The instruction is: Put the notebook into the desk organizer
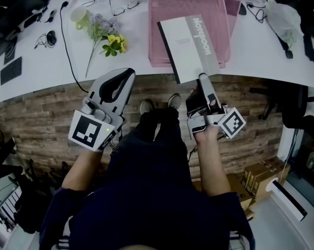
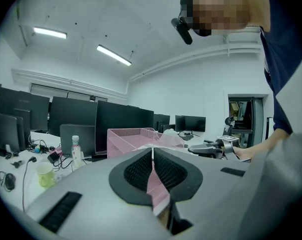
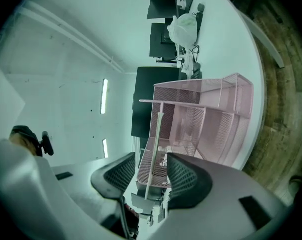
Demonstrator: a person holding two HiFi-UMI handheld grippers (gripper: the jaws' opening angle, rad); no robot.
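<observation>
The notebook lies half in the organizer, its near end overhanging the desk. It seems light and stiff (cover probably smooth); grip that end. The right gripper has its fingers open around it, the left gripper fingers are closed.

I count one notebook, one pink mesh desk organizer, one flower sprig, one paper cup and one water bottle on my tabletop.
</observation>
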